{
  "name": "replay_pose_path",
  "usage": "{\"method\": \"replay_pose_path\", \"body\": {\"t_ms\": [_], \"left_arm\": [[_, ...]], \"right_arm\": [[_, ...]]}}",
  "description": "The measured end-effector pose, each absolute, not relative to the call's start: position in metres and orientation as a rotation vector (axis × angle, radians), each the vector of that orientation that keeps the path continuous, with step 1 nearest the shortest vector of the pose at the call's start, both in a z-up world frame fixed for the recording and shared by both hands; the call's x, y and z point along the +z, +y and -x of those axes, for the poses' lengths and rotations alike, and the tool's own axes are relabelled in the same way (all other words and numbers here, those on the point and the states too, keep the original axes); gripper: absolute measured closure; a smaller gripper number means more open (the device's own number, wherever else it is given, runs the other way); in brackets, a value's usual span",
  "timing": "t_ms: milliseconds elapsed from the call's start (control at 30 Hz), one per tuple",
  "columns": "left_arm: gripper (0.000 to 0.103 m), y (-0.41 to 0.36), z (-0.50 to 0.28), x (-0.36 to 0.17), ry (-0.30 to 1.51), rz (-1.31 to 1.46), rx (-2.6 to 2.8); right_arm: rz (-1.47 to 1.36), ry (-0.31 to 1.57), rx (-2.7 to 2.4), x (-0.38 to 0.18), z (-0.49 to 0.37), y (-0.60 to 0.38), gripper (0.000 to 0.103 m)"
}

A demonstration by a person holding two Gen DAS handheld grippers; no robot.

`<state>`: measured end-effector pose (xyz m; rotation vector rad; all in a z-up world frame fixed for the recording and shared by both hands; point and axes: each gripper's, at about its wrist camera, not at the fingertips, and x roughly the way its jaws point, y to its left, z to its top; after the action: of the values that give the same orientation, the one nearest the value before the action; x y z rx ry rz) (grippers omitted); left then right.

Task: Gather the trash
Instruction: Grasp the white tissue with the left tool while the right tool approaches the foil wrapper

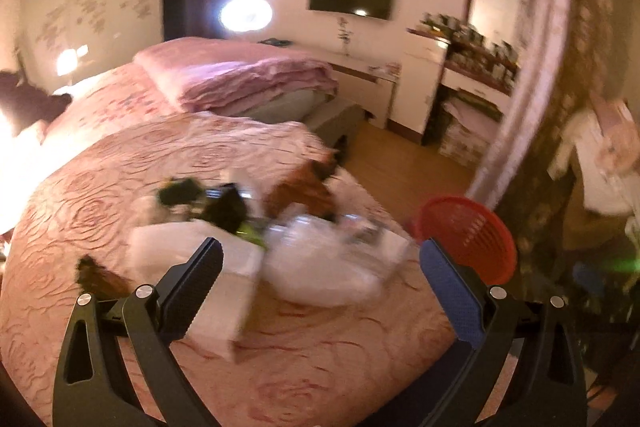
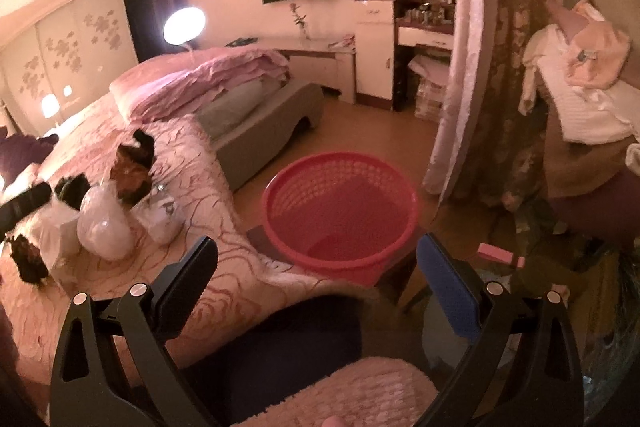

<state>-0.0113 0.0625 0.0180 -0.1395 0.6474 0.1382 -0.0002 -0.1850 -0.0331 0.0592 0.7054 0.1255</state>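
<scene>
A heap of trash lies on the pink bedspread: a crumpled clear plastic bag [image 1: 320,259] [image 2: 105,223], white paper [image 1: 224,267], brown wrappers [image 1: 300,193] [image 2: 130,175] and dark scraps [image 1: 224,207]. My left gripper [image 1: 320,263] hovers open just above the plastic bag, nothing between its fingers; this view is blurred. The red mesh basket [image 2: 340,211] [image 1: 468,235] stands on a low stool beside the bed and looks empty. My right gripper [image 2: 316,263] is open near the basket's front rim, holding nothing. The left gripper's tip [image 2: 24,203] shows at the far left in the right wrist view.
A folded pink quilt [image 2: 208,79] and a grey bench [image 2: 272,115] lie beyond the trash. A patterned curtain [image 2: 516,67] hangs at the right, with clothes piled on a chair [image 2: 580,75]. A pink box [image 2: 500,255] lies on the cluttered floor. A dark cushion [image 2: 288,343] sits below my right gripper.
</scene>
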Motion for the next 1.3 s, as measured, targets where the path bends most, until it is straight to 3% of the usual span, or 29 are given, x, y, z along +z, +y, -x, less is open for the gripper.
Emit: {"method": "replay_pose_path", "body": {"t_ms": [467,933,1100,1300], "left_arm": [[0.008,0.152,0.029,0.024,0.642,0.253,0.284],[0.009,0.126,0.021,-0.022,0.752,0.201,0.181],[0.026,0.122,0.010,-0.037,0.788,0.179,0.186],[0.055,0.127,0.004,-0.051,0.827,0.182,0.208]], "right_arm": [[0.097,0.808,0.372,-0.060,-0.025,-0.109,0.007],[0.184,0.904,0.472,-0.093,-0.030,-0.072,0.007],[0.182,0.881,0.475,-0.093,-0.025,-0.072,0.007],[0.175,0.872,0.479,-0.095,-0.020,-0.074,0.007]]}}
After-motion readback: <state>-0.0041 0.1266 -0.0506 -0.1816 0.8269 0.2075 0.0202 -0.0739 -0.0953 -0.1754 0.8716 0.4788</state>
